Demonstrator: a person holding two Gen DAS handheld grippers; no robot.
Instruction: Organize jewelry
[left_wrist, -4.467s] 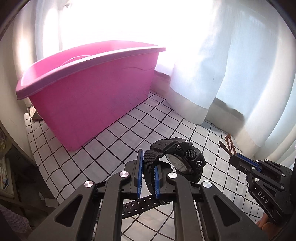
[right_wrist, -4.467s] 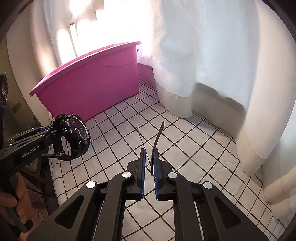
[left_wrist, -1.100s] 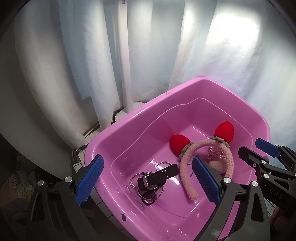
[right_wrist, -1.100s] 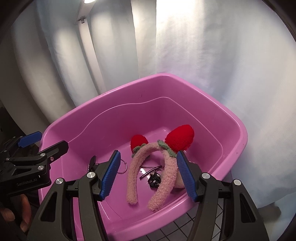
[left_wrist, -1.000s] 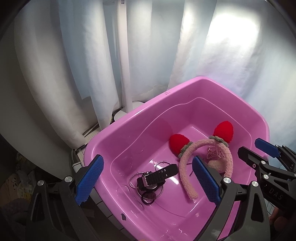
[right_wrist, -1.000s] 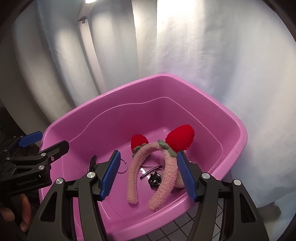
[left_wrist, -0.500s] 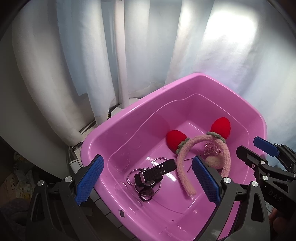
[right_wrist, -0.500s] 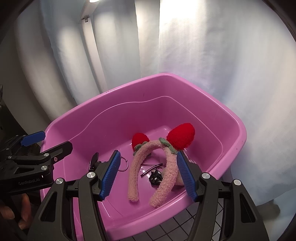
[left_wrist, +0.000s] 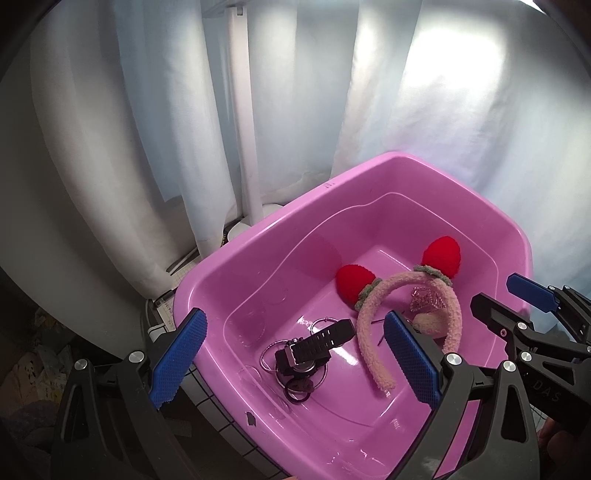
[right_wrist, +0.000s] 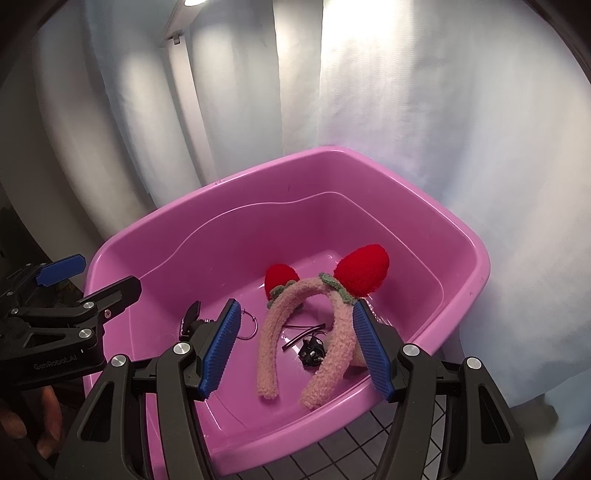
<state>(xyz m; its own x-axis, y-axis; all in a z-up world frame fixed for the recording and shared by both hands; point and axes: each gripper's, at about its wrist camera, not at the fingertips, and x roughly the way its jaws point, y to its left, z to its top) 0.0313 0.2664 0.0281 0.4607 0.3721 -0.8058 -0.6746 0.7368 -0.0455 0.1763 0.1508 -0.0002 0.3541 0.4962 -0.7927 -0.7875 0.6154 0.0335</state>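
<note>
A pink plastic tub (left_wrist: 258, 236) (right_wrist: 476, 254) holds the jewelry. A black watch (left_wrist: 314, 343) lies on silver hoop rings (left_wrist: 269, 354) at the tub's left; its strap end shows in the right wrist view (right_wrist: 190, 314). A fuzzy pink headband (left_wrist: 406, 291) (right_wrist: 291, 306) with two red strawberry ears lies to the right, over a small silver tiara (left_wrist: 428, 301). A black hairpin and a small dark clip (right_wrist: 312, 349) lie under the headband. My left gripper (left_wrist: 295, 362) and right gripper (right_wrist: 295, 347) both hover above the tub, open and empty.
White curtains (left_wrist: 424, 110) (right_wrist: 424, 110) hang close behind and beside the tub. A white pole (left_wrist: 243, 129) stands behind it. The tub sits on a white grid-pattern cloth (right_wrist: 351, 454). Clutter lies in the dark at lower left (left_wrist: 33, 354).
Both grippers carried the watch and a hairpin to the tub and let them go earlier. Over the last second both open grippers have drawn back and up slightly; the tub's contents stay still.
</note>
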